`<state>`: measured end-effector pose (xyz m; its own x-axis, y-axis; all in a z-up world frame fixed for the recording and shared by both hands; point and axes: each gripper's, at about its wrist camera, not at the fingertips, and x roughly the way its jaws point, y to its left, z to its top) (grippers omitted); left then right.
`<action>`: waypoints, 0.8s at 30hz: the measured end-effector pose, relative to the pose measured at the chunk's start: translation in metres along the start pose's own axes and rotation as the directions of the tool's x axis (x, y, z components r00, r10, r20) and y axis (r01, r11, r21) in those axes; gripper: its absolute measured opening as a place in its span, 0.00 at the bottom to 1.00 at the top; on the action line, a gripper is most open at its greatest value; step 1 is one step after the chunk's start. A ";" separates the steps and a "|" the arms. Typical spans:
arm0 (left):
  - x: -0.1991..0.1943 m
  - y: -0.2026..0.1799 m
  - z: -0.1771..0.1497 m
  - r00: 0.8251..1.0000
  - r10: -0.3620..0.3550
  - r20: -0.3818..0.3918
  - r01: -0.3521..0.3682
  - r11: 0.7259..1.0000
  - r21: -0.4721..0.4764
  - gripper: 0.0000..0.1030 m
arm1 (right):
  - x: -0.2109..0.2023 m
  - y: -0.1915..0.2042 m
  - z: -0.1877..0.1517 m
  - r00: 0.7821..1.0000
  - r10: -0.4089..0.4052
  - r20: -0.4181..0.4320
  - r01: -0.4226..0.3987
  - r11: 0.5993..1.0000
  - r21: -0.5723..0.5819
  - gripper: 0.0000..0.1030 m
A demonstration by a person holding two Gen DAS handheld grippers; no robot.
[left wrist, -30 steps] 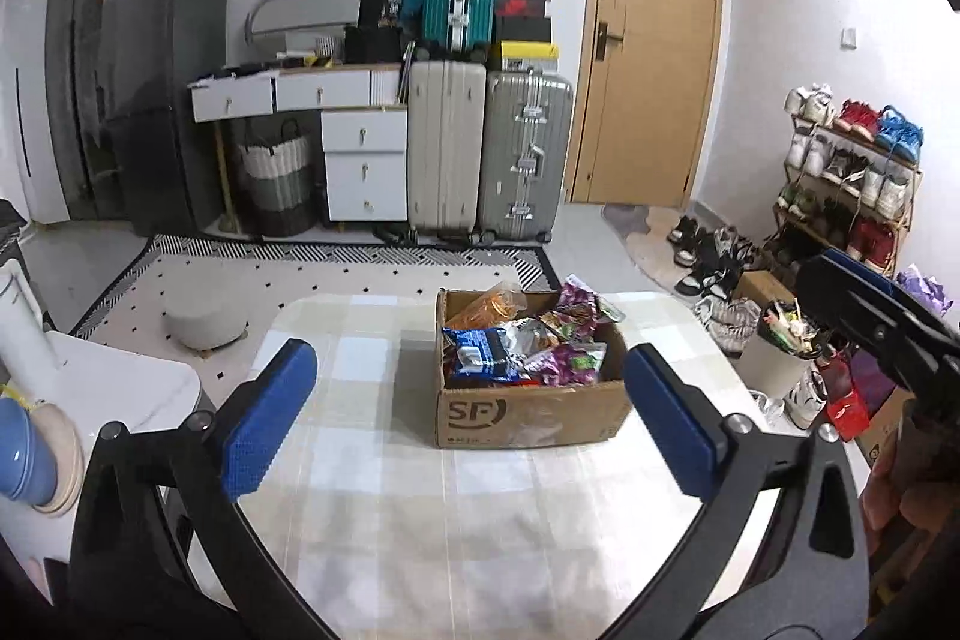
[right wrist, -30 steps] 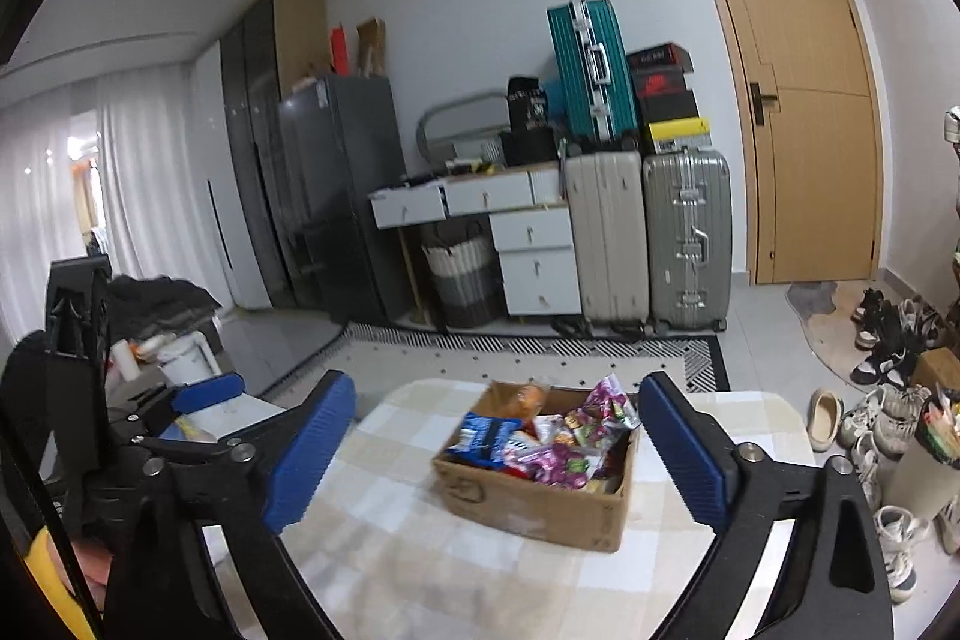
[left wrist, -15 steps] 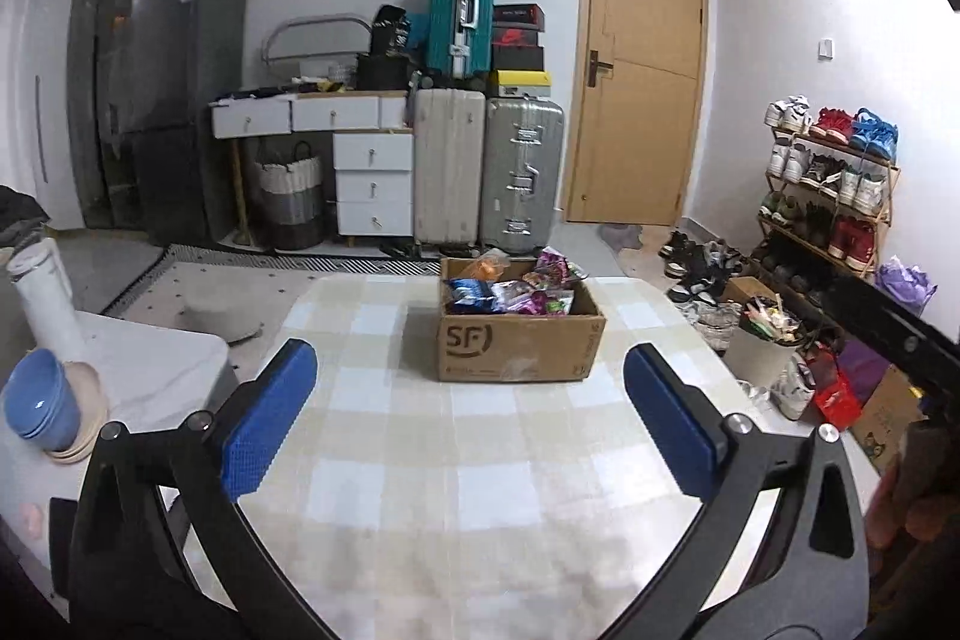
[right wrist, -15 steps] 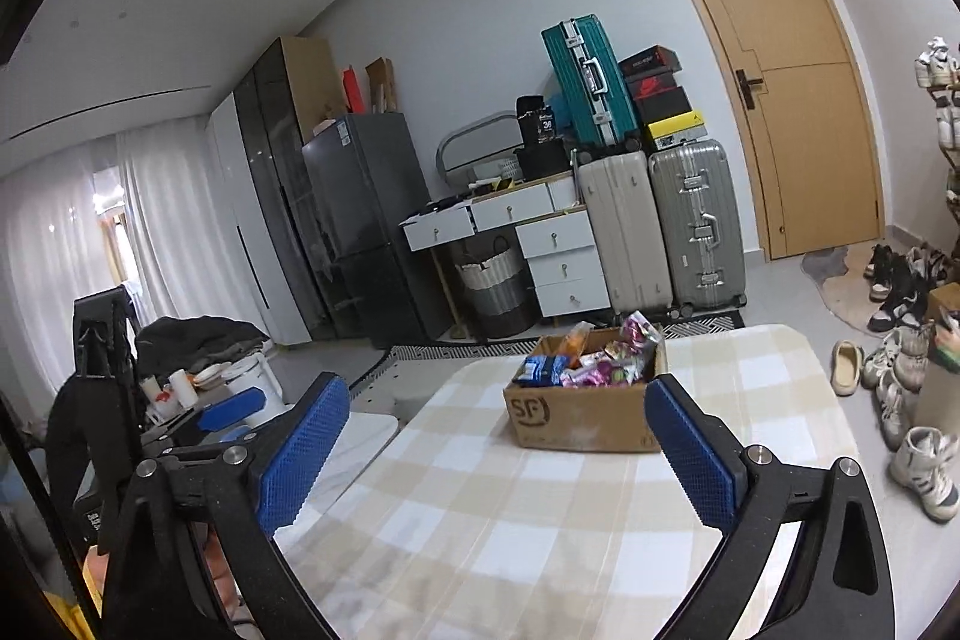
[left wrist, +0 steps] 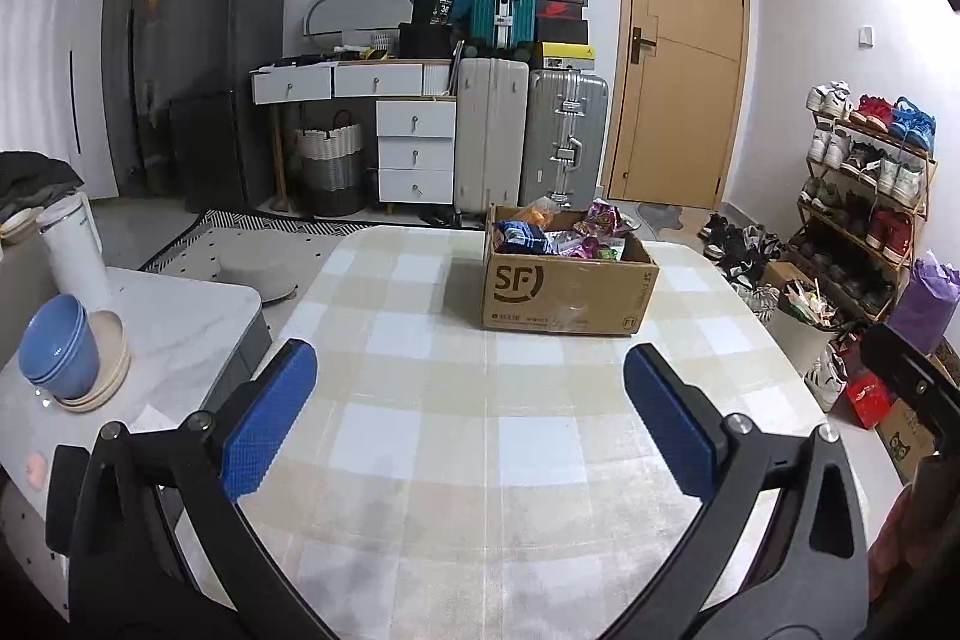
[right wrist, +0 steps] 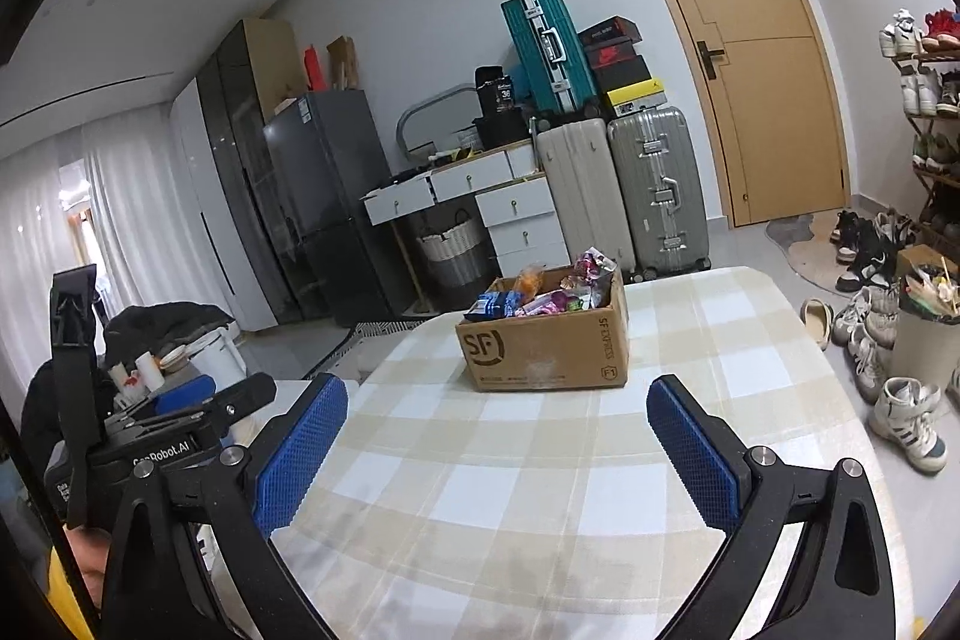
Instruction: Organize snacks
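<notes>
A brown cardboard box marked SF stands at the far side of the checked table. It is filled with several snack packets, blue, orange and purple. The box also shows in the right wrist view with the snack packets on top. My left gripper is open and empty, low over the near part of the table, well short of the box. My right gripper is open and empty, also short of the box. The left gripper's body shows at the left of the right wrist view.
A white side table to the left holds stacked blue bowls and a white kettle. Suitcases, drawers and a door line the far wall. A shoe rack and loose shoes lie right of the table.
Both grippers have pulled back and dropped lower; the box now looks farther away and is seen from the side. Both stayed open and empty.
</notes>
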<state>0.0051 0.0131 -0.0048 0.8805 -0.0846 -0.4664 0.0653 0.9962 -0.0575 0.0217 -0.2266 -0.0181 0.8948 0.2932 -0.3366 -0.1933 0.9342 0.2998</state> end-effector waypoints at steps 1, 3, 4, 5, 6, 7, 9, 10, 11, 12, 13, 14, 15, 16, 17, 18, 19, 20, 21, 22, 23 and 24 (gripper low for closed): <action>0.001 0.000 -0.002 1.000 0.001 -0.001 -0.001 1.000 0.002 0.99 | 0.002 -0.001 0.000 1.000 -0.004 0.001 0.004 1.000 -0.006 0.99; 0.014 -0.003 0.004 1.000 -0.003 -0.006 0.003 1.000 0.012 0.99 | 0.006 -0.001 0.002 1.000 -0.008 0.006 0.008 1.000 -0.019 0.99; 0.018 -0.007 0.004 1.000 -0.004 -0.009 0.004 1.000 0.016 0.99 | 0.007 0.000 0.001 1.000 -0.006 0.007 0.006 1.000 -0.028 0.99; 0.021 -0.008 0.001 1.000 -0.009 -0.016 0.010 1.000 0.020 0.99 | 0.009 0.002 0.001 1.000 -0.006 0.007 0.006 0.999 -0.033 0.99; 0.029 -0.012 0.007 1.000 -0.016 -0.020 0.016 1.000 0.021 0.99 | 0.010 0.002 0.002 1.000 -0.006 0.006 0.006 0.999 -0.038 0.99; 0.032 -0.012 0.006 0.999 -0.026 -0.023 0.027 0.999 0.021 0.99 | 0.011 0.003 0.002 1.000 -0.004 0.005 0.004 0.999 -0.043 0.99; 0.034 -0.016 0.005 0.999 -0.045 -0.024 0.046 0.999 0.027 0.99 | 0.013 0.005 0.001 1.000 -0.005 0.002 0.005 0.999 -0.052 0.99; 0.036 -0.017 0.005 0.999 -0.048 -0.022 0.049 0.998 0.031 0.99 | 0.013 0.005 0.000 1.000 -0.006 0.002 0.006 0.998 -0.055 0.99; 0.037 -0.020 0.003 0.999 -0.048 -0.021 0.048 0.998 0.037 0.99 | 0.013 0.005 0.000 1.000 -0.006 0.003 0.006 0.998 -0.057 0.99; 0.035 -0.021 0.003 0.999 -0.049 -0.020 0.049 0.998 0.041 0.99 | 0.013 0.005 0.000 1.000 -0.005 0.004 0.005 0.998 -0.058 0.99; 0.035 -0.021 0.003 0.999 -0.050 -0.019 0.051 0.998 0.046 0.99 | 0.013 0.005 0.000 1.000 -0.004 0.004 0.004 0.998 -0.058 0.99; 0.036 -0.022 0.002 0.999 -0.051 -0.019 0.052 0.997 0.049 0.99 | 0.013 0.005 -0.001 1.000 -0.006 0.006 0.006 0.998 -0.059 0.99; 0.037 -0.023 0.001 0.999 -0.050 -0.018 0.051 0.997 0.051 0.99 | 0.013 0.005 -0.001 1.000 -0.009 0.008 0.009 0.998 -0.060 0.99; 0.037 -0.025 0.002 0.999 -0.049 -0.018 0.050 0.997 0.052 0.99 | 0.012 0.005 -0.001 1.000 -0.009 0.007 0.010 0.998 -0.062 0.99; 0.038 -0.025 0.002 0.999 -0.047 -0.023 0.048 0.998 0.049 0.99 | 0.012 0.006 -0.001 1.000 -0.011 0.008 0.012 0.998 -0.063 0.99; 0.035 -0.024 0.003 0.999 -0.048 -0.025 0.050 0.998 0.047 0.99 | 0.011 0.006 -0.001 1.000 -0.012 0.010 0.013 0.998 -0.066 0.99; 0.036 -0.024 0.002 0.998 -0.050 -0.026 0.051 0.998 0.043 0.99 | 0.010 0.006 -0.002 1.000 -0.014 0.013 0.015 0.998 -0.069 0.99; 0.035 -0.024 0.001 0.998 -0.052 -0.026 0.053 0.998 0.039 0.99 | 0.011 0.007 -0.002 1.000 -0.016 0.013 0.017 0.997 -0.073 0.99; 0.036 -0.024 0.001 0.998 -0.052 -0.027 0.053 0.998 0.035 0.99 | 0.010 0.007 -0.002 1.000 -0.017 0.013 0.017 0.997 -0.075 0.99; 0.034 -0.023 0.001 0.998 -0.051 -0.027 0.052 0.998 0.033 0.99 | 0.009 0.007 -0.003 1.000 -0.016 0.013 0.017 0.997 -0.076 0.99; 0.036 -0.023 0.000 0.998 -0.051 -0.026 0.052 0.998 0.030 0.99 | 0.009 0.008 -0.004 1.000 -0.014 0.013 0.015 0.997 -0.078 0.99; 0.034 -0.022 0.001 0.998 -0.051 -0.027 0.052 0.998 0.031 0.99 | 0.009 0.008 -0.005 1.000 -0.013 0.012 0.014 0.997 -0.079 0.99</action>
<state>0.0338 -0.0114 -0.0188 0.8633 -0.1361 -0.4861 0.1256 0.9906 -0.0544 0.0260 -0.2158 -0.0227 0.9021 0.2787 -0.3294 -0.2121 0.9513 0.2238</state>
